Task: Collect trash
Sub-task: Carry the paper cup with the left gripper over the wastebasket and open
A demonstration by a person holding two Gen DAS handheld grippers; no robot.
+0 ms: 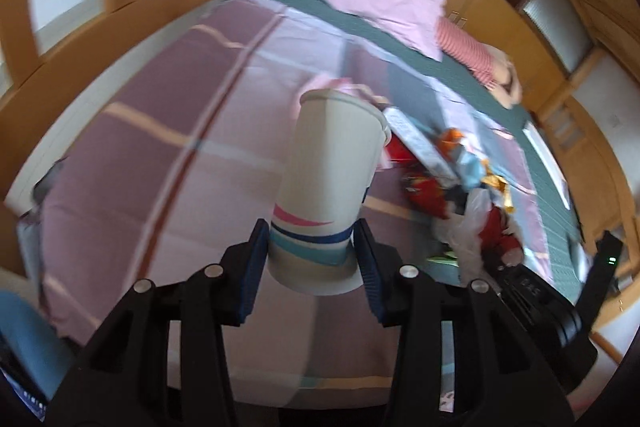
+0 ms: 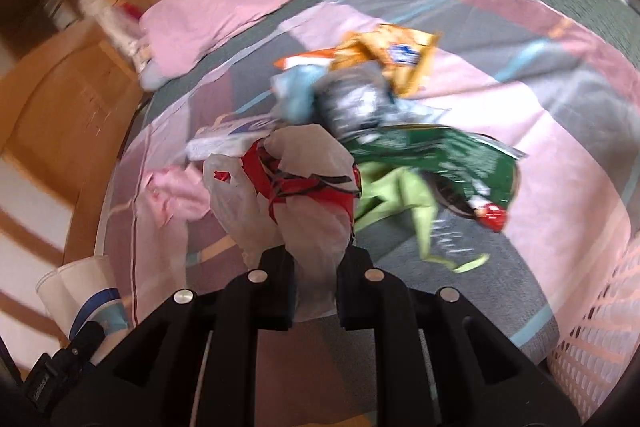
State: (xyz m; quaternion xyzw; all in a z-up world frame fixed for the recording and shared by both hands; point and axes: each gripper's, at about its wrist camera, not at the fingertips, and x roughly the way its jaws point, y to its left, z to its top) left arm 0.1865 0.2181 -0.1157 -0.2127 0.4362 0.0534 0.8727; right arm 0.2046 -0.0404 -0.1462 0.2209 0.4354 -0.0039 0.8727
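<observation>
Left wrist view: left gripper (image 1: 312,259) jaws clamp a paper cup (image 1: 326,187) near its base, held above the bed (image 1: 140,147). Right gripper (image 2: 316,291) jaws pinch a translucent plastic bag (image 2: 304,195) holding red wrappers; contents blurred. Green chip bag (image 2: 452,163), orange packet (image 2: 396,55) hard to read.

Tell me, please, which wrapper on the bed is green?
The green wrapper right of the white bag held by the right gripper; the yellow wrapper lies farther away.
</observation>
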